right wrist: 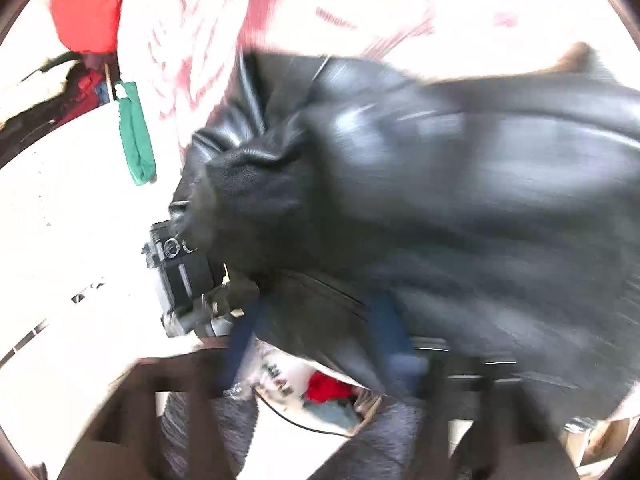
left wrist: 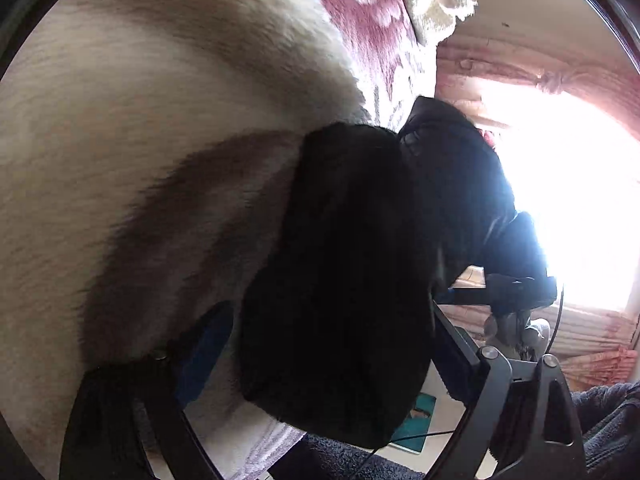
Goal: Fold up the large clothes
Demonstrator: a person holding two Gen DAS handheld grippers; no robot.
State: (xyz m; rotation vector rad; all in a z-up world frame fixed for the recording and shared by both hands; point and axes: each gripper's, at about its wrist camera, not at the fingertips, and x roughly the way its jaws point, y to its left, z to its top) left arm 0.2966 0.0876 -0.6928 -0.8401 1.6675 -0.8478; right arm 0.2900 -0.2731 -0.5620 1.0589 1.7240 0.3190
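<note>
Black leather jacket [right wrist: 460, 184], glossy and creased, fills centre and right of the right wrist frame; a bunched fold sits centre-left. Motion blur is heavy, so seams are hard to read. In the left wrist view the jacket's dark fuzzy lining side hangs mid-frame as a thick slab.

Left gripper [left wrist: 320, 360]: jaws look clamped on the garment, with cloth filling the gap between the blue-padded fingers [left wrist: 208, 344]. Right gripper [right wrist: 316, 344]: blue pads sit on either side of a leather edge at lower centre, so it's probably pinching, but with this blur I cannot tell.

The other gripper's camera block [right wrist: 182, 276] shows at centre-left, close against the leather.

Step, my read: garment lifted off the bed by both grippers, mid-carry or shake-out before the first fold.

Next move needs both grips spread apart to tension the leather flat, then a lay-down on the cream plush blanket [left wrist: 140, 140], upper left. Leather is stiff and heavy and will resist a crease.

Bright window [left wrist: 580, 200] at right.
</note>
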